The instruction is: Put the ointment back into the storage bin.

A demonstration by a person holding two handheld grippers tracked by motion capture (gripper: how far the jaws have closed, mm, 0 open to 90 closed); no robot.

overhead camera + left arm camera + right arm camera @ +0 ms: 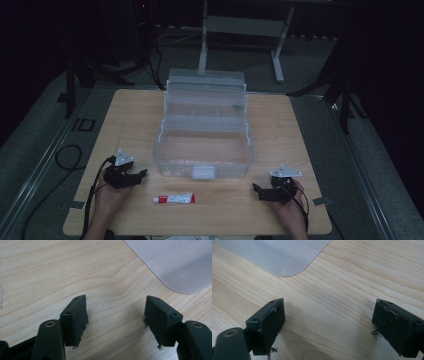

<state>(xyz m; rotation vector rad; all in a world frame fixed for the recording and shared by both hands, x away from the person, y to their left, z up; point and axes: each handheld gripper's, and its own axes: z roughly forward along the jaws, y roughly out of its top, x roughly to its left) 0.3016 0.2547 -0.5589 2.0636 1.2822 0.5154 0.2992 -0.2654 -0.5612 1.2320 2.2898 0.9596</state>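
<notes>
A clear plastic tiered box (204, 131) stands open in the middle of the wooden table (130, 115), its trays stepped back and a white latch at the front. A small white and red tube (174, 199) lies flat on the table in front of the box. My left gripper (134, 176) rests at the front left, held in a hand, its jaws open over bare wood (116, 312). My right gripper (261, 191) rests at the front right, also open over bare wood (329, 320). A rounded corner of the box (180, 262) (279, 255) shows in each gripper view.
Cables (67, 157) trail off the table's left side. Beyond the far edge stands a metal table frame (240, 30) on a dark floor. Bare wood lies either side of the box and along the front edge.
</notes>
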